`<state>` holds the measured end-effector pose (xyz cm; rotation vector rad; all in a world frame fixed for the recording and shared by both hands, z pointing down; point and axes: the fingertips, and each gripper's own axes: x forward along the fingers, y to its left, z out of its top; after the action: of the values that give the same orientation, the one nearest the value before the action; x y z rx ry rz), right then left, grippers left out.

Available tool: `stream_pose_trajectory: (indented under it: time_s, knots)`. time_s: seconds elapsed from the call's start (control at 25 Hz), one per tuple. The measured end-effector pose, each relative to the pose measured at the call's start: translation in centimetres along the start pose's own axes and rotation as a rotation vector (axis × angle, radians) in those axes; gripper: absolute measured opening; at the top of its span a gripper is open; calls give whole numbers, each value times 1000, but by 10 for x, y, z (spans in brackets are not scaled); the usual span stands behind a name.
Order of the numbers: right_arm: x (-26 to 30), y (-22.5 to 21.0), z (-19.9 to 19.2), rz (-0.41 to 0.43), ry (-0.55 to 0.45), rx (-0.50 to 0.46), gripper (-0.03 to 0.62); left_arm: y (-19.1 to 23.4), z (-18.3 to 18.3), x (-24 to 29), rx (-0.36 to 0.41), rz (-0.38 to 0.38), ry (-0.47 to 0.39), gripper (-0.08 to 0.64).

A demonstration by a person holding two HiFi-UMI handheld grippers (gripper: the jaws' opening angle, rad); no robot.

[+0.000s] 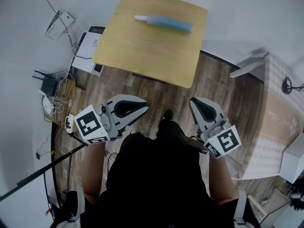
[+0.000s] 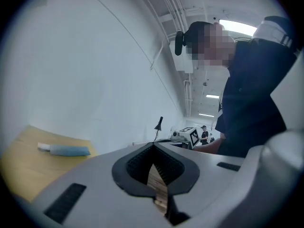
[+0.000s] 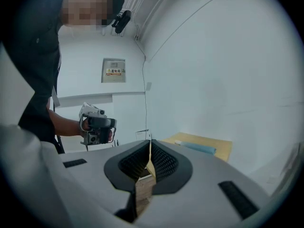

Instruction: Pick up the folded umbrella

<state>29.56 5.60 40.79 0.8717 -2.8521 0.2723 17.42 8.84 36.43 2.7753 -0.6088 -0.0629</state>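
Note:
The folded umbrella [image 1: 164, 23] is blue with a white handle end and lies flat on the far part of a small wooden table [image 1: 142, 56]. Both grippers hang over the wood floor, well short of the table, in front of the person's body. My left gripper [image 1: 144, 107] points toward the table with its jaws together and nothing between them. My right gripper [image 1: 193, 100] is likewise shut and empty. In the left gripper view the umbrella [image 2: 66, 150] lies far to the left of the jaw tips [image 2: 153, 145]. In the right gripper view the umbrella [image 3: 199, 148] lies to the right beyond the tips [image 3: 150, 142].
A router [image 1: 50, 84], tangled cables and a white box [image 1: 88, 44] sit on the floor left of the table. A black pole [image 1: 38, 172] slants across the lower left. A large pale box [image 1: 275, 122] stands at the right. White walls back the table.

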Motion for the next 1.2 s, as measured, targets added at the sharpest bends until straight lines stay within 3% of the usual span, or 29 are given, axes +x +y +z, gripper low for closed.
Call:
stream_pose_trajectory:
  time_s: [0.24,0.52,0.84,1.12,1.2]
  knots:
    - [27,-67,6,112,13,-6,20,42,11,47,-3,77,-5,11]
    - [85,-85,17,151,25,1,20,102,8,28,-24,147,35,11]
    - [165,-107,30,65,147,-9,21,198,18,18,-36,54,11,11]
    - [251,-124,49,44,341,-173,25,274,10,-9,4,5,52,11]
    - [271,-129,50,42,393,-254,51,286,4,-20,-6,-14,60,11]
